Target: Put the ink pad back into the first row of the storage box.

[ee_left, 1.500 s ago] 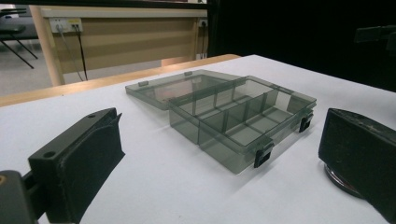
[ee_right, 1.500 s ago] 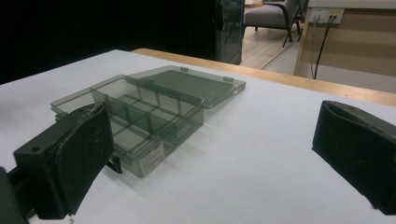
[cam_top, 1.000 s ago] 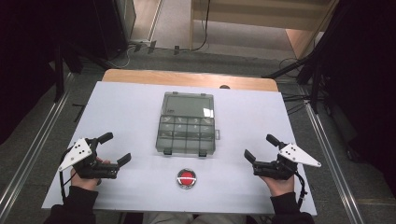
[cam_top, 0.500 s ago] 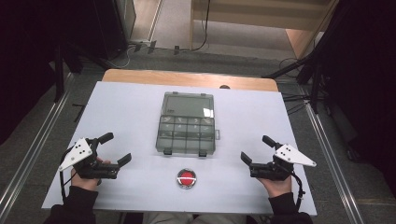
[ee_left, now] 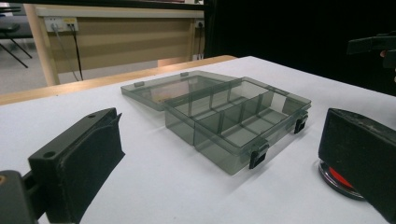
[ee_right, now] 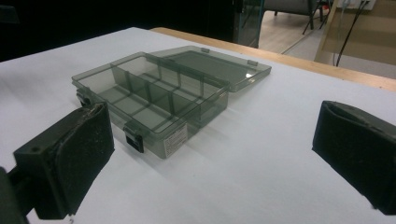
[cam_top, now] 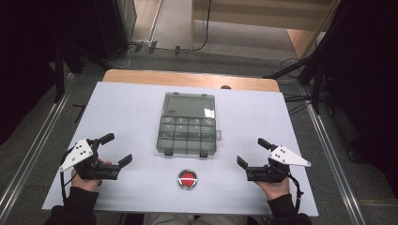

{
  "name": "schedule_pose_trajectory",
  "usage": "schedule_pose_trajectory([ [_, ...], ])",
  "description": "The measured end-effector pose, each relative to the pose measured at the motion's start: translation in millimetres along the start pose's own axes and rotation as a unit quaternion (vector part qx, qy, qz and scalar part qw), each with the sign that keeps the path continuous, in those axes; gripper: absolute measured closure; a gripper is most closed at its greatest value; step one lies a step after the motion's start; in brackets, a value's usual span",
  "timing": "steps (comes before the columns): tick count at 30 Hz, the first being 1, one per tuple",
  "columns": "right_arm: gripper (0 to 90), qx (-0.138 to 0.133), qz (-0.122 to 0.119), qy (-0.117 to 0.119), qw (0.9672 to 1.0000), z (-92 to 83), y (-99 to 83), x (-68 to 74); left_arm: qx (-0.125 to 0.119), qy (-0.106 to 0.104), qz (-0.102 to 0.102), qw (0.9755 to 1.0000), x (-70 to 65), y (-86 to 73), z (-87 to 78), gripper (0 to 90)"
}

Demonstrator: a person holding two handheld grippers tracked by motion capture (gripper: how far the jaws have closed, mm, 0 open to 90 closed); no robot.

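A smoky grey transparent plastic compartment box (cam_top: 188,136) is seen at the centre of the white table (cam_top: 131,112), its lid (cam_top: 189,105) folded flat open toward 12 o'clock, compartments apparently empty. The left gripper (cam_top: 112,151) is held at the box's 8 o'clock and the right gripper (cam_top: 249,153) at its 4 o'clock, both well apart from it, jaws spread wide, nothing gripped. A round red button in a metal ring (cam_top: 187,179) is placed at the box's 6 o'clock, near it.
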State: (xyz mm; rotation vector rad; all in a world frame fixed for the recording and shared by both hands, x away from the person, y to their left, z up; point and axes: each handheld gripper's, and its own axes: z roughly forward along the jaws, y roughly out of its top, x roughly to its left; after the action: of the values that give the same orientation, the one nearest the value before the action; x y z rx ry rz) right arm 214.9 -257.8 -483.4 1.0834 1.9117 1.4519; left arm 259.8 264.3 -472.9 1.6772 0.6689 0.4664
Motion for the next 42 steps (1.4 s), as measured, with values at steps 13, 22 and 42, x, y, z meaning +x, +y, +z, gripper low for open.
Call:
schedule_pose_trajectory([
  [13,0.0,0.022,-0.021,0.023,0.9993,7.0,-1.0,10.5,0.001,-0.001,0.0,1.0,-0.1,-0.1,0.3,0.0],
  [22,0.0,0.048,-0.03,0.033,0.9979,13.3,-2.5,17.2,0.002,-0.002,0.001,1.0,-0.2,-0.2,0.6,0.0],
  [42,0.0,0.071,-0.044,0.057,0.9949,23.6,-5.4,30.7,0.001,-0.002,-0.001,1.0,-0.2,-0.1,0.4,0.0],
])
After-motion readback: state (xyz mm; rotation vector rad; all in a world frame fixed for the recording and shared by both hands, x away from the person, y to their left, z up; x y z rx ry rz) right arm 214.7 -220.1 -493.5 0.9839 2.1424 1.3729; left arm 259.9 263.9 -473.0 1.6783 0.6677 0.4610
